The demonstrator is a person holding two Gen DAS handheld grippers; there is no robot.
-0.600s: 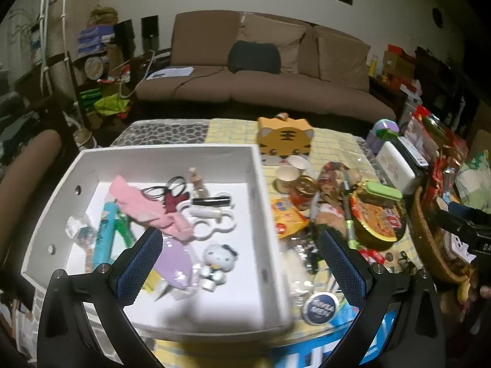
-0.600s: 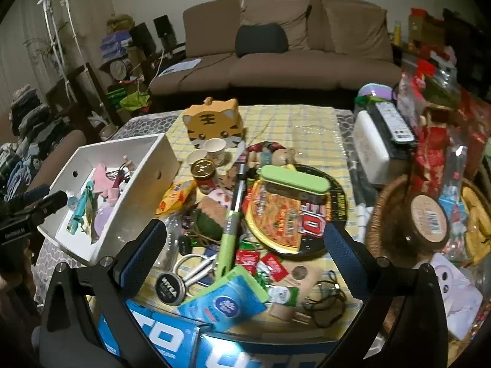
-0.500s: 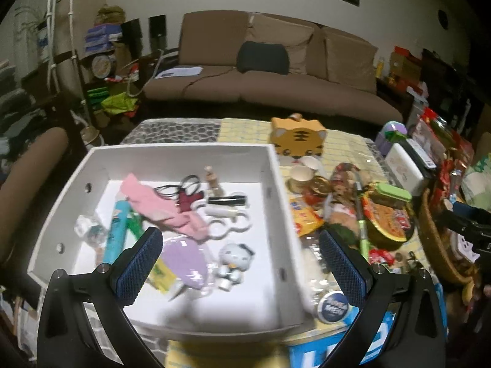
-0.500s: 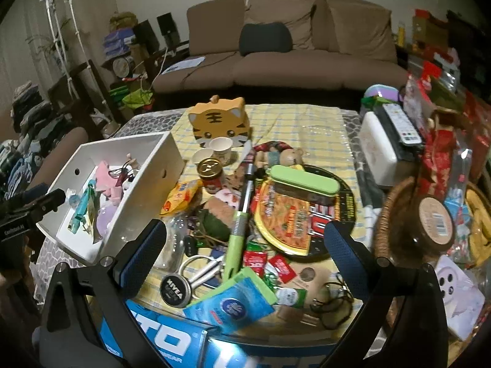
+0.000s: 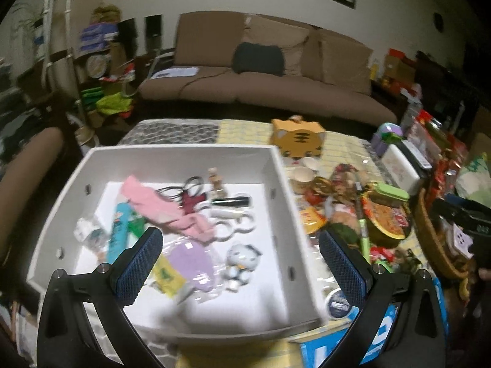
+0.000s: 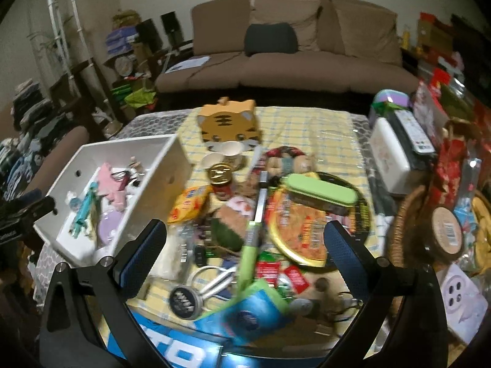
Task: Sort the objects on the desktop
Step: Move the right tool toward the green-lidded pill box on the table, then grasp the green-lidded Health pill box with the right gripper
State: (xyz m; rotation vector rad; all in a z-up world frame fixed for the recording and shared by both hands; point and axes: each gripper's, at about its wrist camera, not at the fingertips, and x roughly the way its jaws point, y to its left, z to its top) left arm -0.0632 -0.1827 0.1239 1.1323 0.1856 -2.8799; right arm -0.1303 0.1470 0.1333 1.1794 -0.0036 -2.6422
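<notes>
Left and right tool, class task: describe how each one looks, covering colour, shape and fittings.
The left tool and right tool look alike: a black frame forks into two long, tapering fingers, each faced with a blue, fine-textured pad. Small round silver bolts sit on the black arms near each finger's base. No cables, sleeves or markings show.

Your left tool (image 5: 241, 262) and right tool (image 6: 245, 256) each carry blue pads on black frames. You look at a white bin (image 5: 285, 190) holding a pink cloth (image 5: 159, 207), a teal tube (image 5: 118, 230) and a lilac pouch (image 5: 190, 260). On the worktop (image 6: 307, 128), covered in yellow-and-white check, you see an orange tiger box (image 6: 228, 125) with black stripes, a light-green case (image 6: 320, 190), a lime-green pen (image 6: 250, 254) and a dark blue round tin (image 6: 185, 301). Behind stands a brown sofa (image 6: 294, 58) with a dark cushion (image 6: 270, 39).
</notes>
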